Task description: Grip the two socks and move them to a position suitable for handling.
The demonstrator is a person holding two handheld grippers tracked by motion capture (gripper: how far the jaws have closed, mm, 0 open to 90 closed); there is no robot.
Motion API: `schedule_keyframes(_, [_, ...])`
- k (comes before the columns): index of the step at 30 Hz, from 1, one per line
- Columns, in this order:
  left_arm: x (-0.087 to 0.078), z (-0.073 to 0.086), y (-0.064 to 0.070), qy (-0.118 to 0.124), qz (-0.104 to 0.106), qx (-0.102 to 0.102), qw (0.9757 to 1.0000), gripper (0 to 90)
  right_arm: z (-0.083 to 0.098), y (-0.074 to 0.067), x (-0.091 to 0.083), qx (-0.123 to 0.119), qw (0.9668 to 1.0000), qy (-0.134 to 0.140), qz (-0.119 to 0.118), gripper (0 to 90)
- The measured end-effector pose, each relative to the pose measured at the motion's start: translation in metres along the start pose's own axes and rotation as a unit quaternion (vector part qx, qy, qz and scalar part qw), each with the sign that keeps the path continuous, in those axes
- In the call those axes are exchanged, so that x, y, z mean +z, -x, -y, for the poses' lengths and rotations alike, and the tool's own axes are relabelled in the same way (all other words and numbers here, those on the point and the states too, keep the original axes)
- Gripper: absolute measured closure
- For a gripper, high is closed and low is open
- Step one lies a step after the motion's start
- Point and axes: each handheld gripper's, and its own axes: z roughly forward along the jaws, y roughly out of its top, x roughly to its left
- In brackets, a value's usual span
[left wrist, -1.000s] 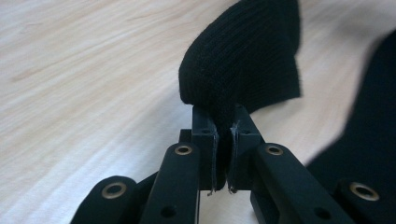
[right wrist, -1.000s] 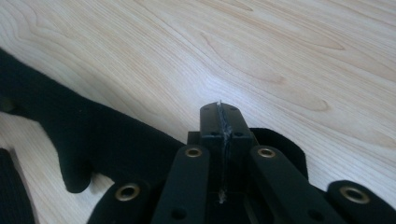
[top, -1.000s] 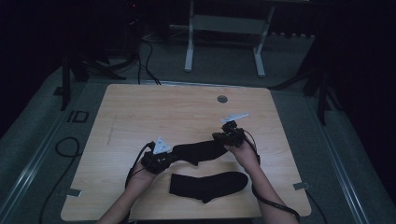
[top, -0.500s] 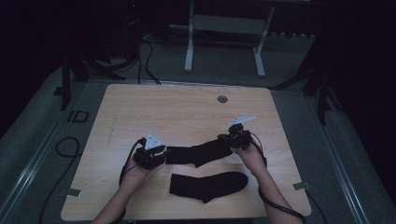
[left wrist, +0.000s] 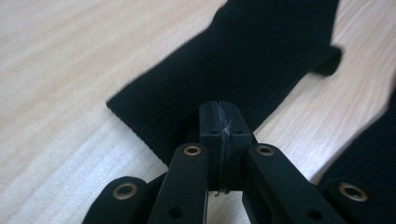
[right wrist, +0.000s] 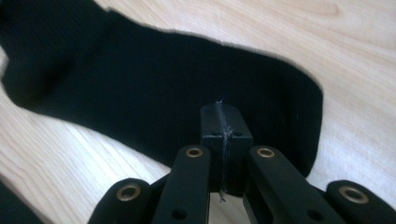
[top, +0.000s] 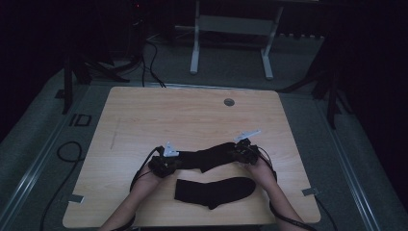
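Two black socks lie on the wooden table (top: pixel 192 115). The farther sock (top: pixel 207 156) is stretched flat between my grippers, and the nearer sock (top: pixel 214 190) lies just in front of it. My left gripper (top: pixel 174 161) is at the farther sock's ribbed cuff end (left wrist: pixel 261 60). My right gripper (top: pixel 234 155) is at its rounded toe end (right wrist: pixel 140 79). The jaws of the left gripper (left wrist: pixel 219 109) and the right gripper (right wrist: pixel 220 112) have just been closing. Their pads now meet, with no cloth seen between them and the tips over the sock. The nearer sock (left wrist: pixel 373 154) shows at the right edge.
A round cable hole (top: pixel 229 102) sits near the table's far edge. Behind the table stands a white metal frame (top: pixel 231 29). Cables (top: pixel 62 154) trail over the dark floor at the left. Bare wood stretches across the far half of the table.
The right gripper has come down and nearer with the toe end. The farther sock, raised a second ago, now lies flat. The left gripper has barely shifted.
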Motion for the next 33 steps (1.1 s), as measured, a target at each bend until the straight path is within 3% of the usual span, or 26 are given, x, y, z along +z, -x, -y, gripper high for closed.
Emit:
schedule_keyframes(3, [0.000, 0.000, 0.001, 0.000, 0.011, -0.001, 0.9999, 89.5, 0.008, 0.004, -0.004, 0.012, 0.9999, 0.009, -0.006, 89.4])
schedule_keyframes(6, [0.001, 0.000, 0.006, -0.002, 0.010, 0.011, 0.9999, 89.4, 0.014, 0.006, -0.008, 0.018, 0.9997, 0.015, -0.012, 89.5])
schedule_keyframes(9, [0.003, -0.003, 0.010, -0.003, 0.011, 0.019, 0.9998, 89.3, 0.024, 0.009, -0.017, 0.021, 0.9997, 0.013, -0.004, 89.4])
schedule_keyframes(12, [0.006, -0.005, 0.009, 0.002, 0.012, 0.009, 0.9999, 89.2, 0.032, 0.012, -0.024, 0.022, 0.9997, 0.013, 0.003, 89.1])
schedule_keyframes(17, [0.009, -0.008, 0.009, 0.005, 0.012, 0.012, 0.9998, 88.9, 0.039, 0.019, -0.030, 0.033, 0.9993, 0.016, 0.006, 89.2])
schedule_keyframes(24, [0.011, -0.009, 0.006, 0.009, 0.020, -0.002, 0.9998, 86.6, 0.046, 0.017, -0.034, 0.039, 0.9990, 0.021, 0.004, 88.1])
schedule_keyframes(27, [0.007, -0.010, 0.006, 0.012, 0.021, -0.008, 0.9997, 76.9, 0.043, 0.015, -0.038, 0.037, 0.9990, 0.026, 0.001, 80.9])
schedule_keyframes(30, [0.001, -0.011, 0.005, 0.024, 0.016, -0.025, 0.9993, 61.5, 0.039, 0.014, -0.046, 0.030, 0.9987, 0.042, -0.007, 64.3])
schedule_keyframes(33, [-0.004, -0.010, 0.002, 0.026, 0.016, -0.036, 0.9989, 47.2, 0.035, 0.014, -0.055, 0.016, 0.9987, 0.047, 0.004, 51.8])
